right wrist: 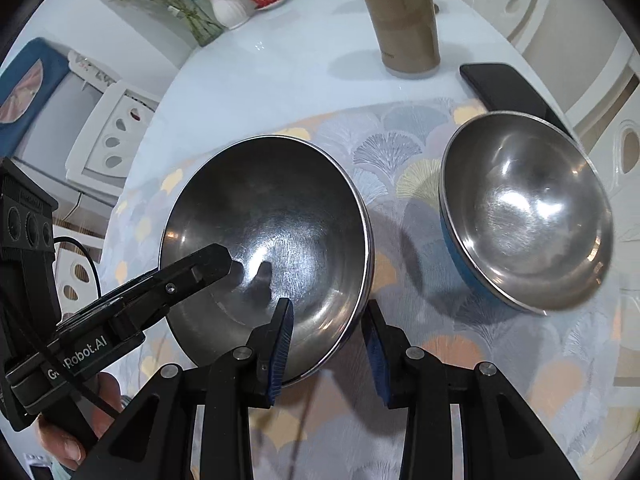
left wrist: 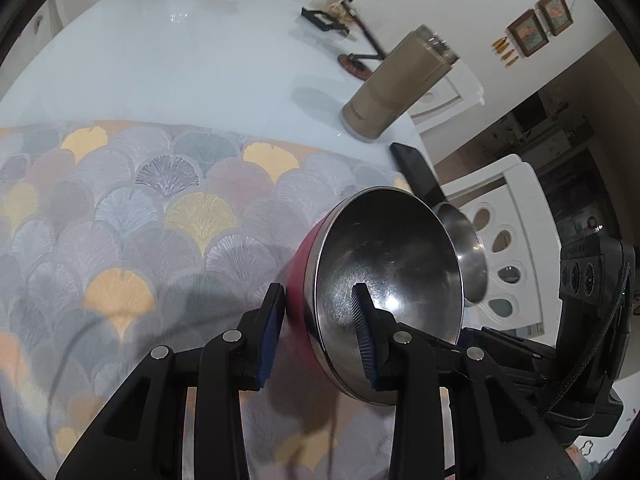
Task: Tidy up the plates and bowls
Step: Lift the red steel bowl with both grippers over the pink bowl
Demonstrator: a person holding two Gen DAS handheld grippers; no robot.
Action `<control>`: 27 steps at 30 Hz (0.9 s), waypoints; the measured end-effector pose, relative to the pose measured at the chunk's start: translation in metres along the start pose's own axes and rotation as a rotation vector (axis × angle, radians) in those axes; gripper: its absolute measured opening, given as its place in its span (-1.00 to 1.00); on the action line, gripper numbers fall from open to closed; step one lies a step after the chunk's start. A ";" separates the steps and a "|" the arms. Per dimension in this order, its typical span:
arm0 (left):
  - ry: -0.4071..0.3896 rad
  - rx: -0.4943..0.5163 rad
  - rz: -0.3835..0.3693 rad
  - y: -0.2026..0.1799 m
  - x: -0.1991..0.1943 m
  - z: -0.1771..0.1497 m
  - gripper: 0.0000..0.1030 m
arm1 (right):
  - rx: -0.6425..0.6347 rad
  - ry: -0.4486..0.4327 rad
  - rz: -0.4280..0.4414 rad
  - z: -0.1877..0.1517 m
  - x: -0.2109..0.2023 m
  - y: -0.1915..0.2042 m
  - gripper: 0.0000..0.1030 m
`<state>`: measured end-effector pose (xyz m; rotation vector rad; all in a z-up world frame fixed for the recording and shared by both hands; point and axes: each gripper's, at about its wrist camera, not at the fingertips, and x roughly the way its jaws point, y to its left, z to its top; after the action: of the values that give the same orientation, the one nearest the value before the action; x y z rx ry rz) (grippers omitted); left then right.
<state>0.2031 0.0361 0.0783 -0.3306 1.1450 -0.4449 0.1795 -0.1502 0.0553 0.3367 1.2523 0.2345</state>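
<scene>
The left claw (left wrist: 316, 292) is clamped narrow on the red bowl (left wrist: 384, 280), one pad inside the steel lining and the other against the red outer wall. The bowl is empty and tips towards the right of the left wrist view, low and right of centre. In the right wrist view the same bowl fills the middle. The right claw (right wrist: 328, 306) pinches its near rim, one pad inside and one outside, and the left claw's finger reaches in from the left. A second steel bowl, the blue bowl (right wrist: 528, 216), is also empty and lies at the right on the patterned cloth (right wrist: 400, 152), apart from the first. Above them on the white table (right wrist: 280, 60) stand a tan tumbler (right wrist: 404, 20), a dark phone (right wrist: 508, 88) and, at upper left, a vase (right wrist: 228, 8) of flowers.
</scene>
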 end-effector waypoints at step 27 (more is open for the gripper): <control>-0.122 0.108 -0.100 -0.069 -0.124 -0.148 -0.41 | 0.045 -0.090 -0.020 -0.160 -0.129 0.025 -0.32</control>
<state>0.0125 0.0348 0.1530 -0.3172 0.9844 -0.5647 -0.0114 -0.1531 0.1352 0.3692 1.1727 0.1729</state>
